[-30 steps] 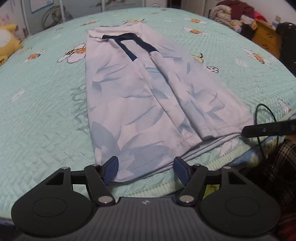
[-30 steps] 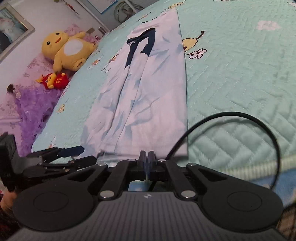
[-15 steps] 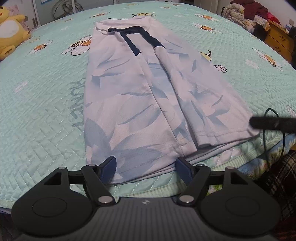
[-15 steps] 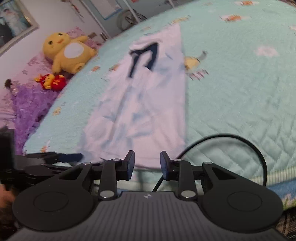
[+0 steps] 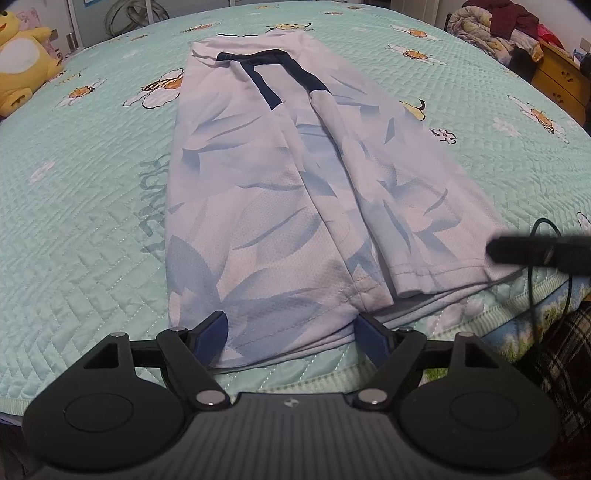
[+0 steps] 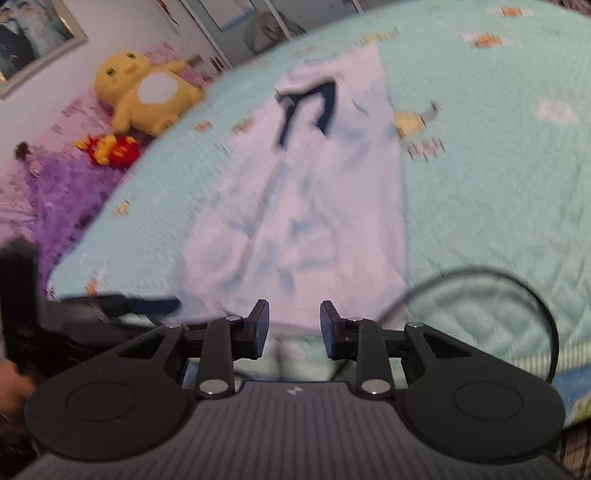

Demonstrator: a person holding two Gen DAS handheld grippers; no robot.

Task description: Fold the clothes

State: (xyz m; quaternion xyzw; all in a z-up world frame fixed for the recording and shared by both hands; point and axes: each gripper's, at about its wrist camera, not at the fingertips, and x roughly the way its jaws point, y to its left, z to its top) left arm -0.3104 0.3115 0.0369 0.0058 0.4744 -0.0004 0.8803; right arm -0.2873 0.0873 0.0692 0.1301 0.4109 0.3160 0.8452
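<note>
A pale shirt (image 5: 295,192) with a blue leaf print and a dark collar band lies flat on the green quilt (image 5: 81,236), folded lengthwise into a long strip that runs from the top centre of the left wrist view down to the lower middle. Its hem lies at the near edge of the bed.

The left gripper (image 5: 291,330) sits at the bottom centre of that view, its jaws wide and opening, with the hem's left corner lying between the blue pads (image 5: 214,328); the pads do not press on the cloth. The right gripper (image 6: 294,325) is at the bottom centre of its own view, jaws partly apart and holding nothing, just in front of the hem's right part. That view is blurred, so whether it touches the cloth is hard to say. A black cable (image 6: 517,284) loops at the lower right of it.

A yellow plush (image 6: 144,92) sits at the upper left, and a heap of clothes (image 5: 495,26) shows at the upper right of the left wrist view
</note>
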